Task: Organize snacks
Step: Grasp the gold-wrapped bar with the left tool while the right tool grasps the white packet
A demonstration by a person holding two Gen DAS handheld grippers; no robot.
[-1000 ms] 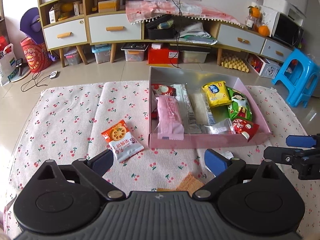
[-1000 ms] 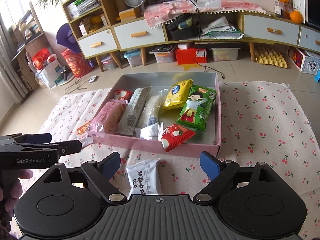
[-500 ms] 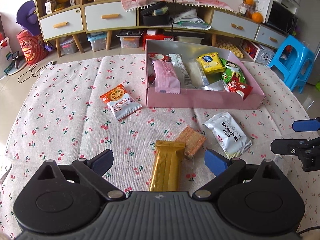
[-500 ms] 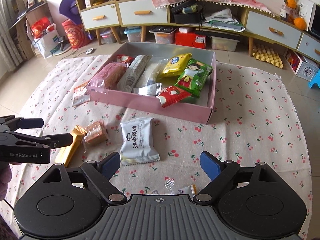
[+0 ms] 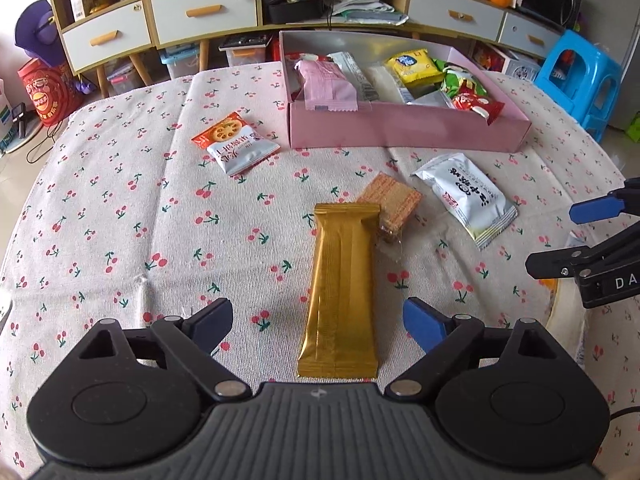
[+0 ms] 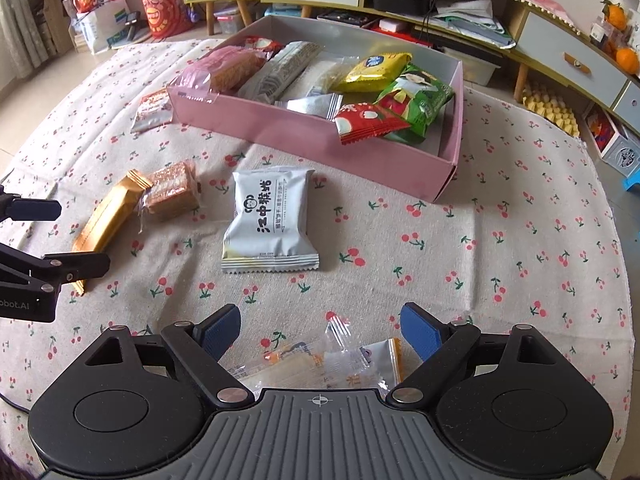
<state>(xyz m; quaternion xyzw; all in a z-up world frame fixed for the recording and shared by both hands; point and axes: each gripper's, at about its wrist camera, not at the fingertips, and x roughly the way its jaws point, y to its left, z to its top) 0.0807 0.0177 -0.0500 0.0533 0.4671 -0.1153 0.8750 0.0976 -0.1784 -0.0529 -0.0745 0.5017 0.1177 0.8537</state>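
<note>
A pink box (image 5: 404, 130) (image 6: 304, 134) holds several snack packets. On the cherry-print cloth lie a gold bar (image 5: 340, 292) (image 6: 106, 220), a clear-wrapped wafer (image 5: 390, 202) (image 6: 170, 190), a white packet (image 5: 466, 198) (image 6: 270, 220) and an orange-and-white biscuit packet (image 5: 234, 144) (image 6: 154, 110). My left gripper (image 5: 318, 322) is open and empty, with the gold bar's near end between its fingers. My right gripper (image 6: 320, 330) is open and empty over a clear orange-printed packet (image 6: 324, 362) at the cloth's near edge.
The box stands at the far side of the cloth (image 5: 120, 200). Low cabinets with drawers (image 5: 200, 12) and floor clutter lie beyond. A blue stool (image 5: 580, 76) stands at the right. Each gripper shows at the edge of the other's view.
Both grippers have drawn back and tilted down from the box. The gold bar, wafer and white packet came into view. The left gripper now straddles the gold bar; the right is over the clear packet.
</note>
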